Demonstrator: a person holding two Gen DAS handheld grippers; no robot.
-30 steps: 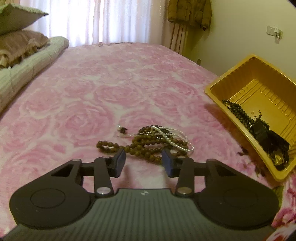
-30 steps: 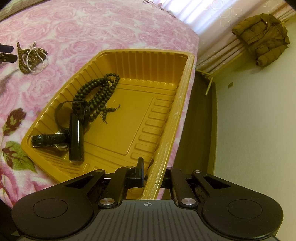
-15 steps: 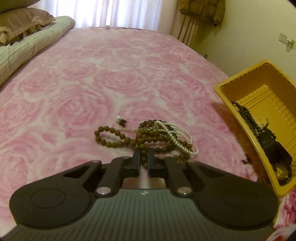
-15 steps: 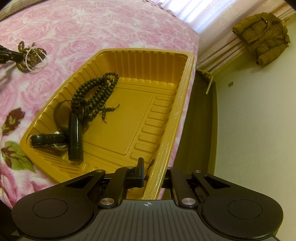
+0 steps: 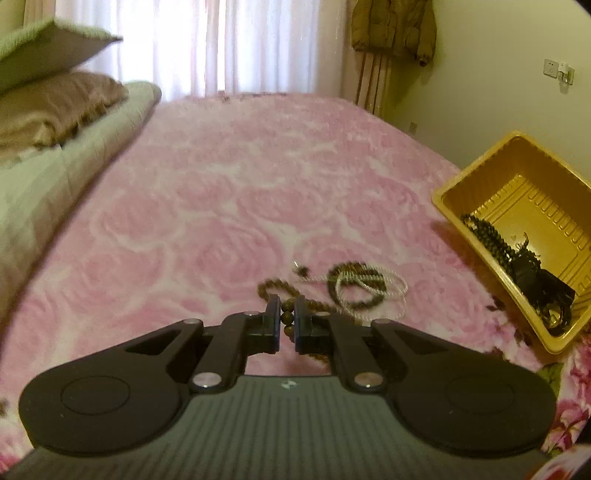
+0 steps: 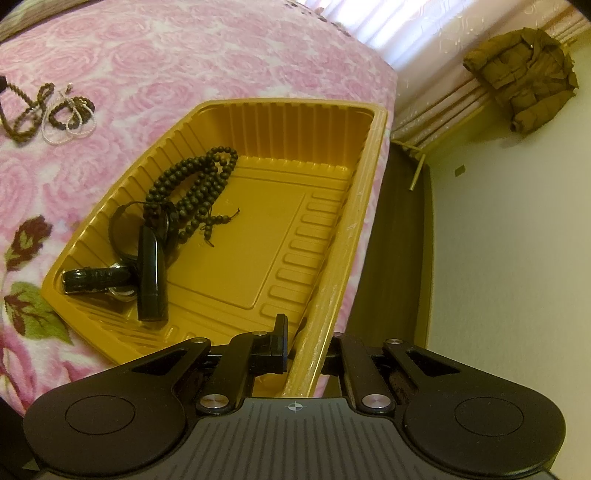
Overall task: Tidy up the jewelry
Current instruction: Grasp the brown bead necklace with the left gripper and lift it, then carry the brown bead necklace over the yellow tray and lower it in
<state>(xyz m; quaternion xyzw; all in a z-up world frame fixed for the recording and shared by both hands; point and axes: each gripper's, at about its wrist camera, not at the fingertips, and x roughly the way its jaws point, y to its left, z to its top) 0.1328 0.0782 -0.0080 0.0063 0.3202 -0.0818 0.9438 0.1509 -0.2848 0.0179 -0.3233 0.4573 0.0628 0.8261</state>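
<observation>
Bedroom in a home. I'm working over a bed [image 5: 229, 192] spread with a pink rose-print blanket. Stacked pillows [image 5: 48, 99] and a folded pale green quilt [image 5: 74, 177] lie far left. Sheer white curtains [image 5: 221, 44] cover a bright window at the far end. An olive padded jacket [image 5: 393, 27] hangs far right, against a cream wall with a switch plate [image 5: 550, 67].

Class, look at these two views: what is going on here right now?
Jewelry is being sorted on a pink bed. The left gripper is shut on a brown bead strand, which trails beside a pearl bracelet on the blanket. The right gripper clamps the rim of the yellow tray, which already holds dark beads and a watch.
</observation>
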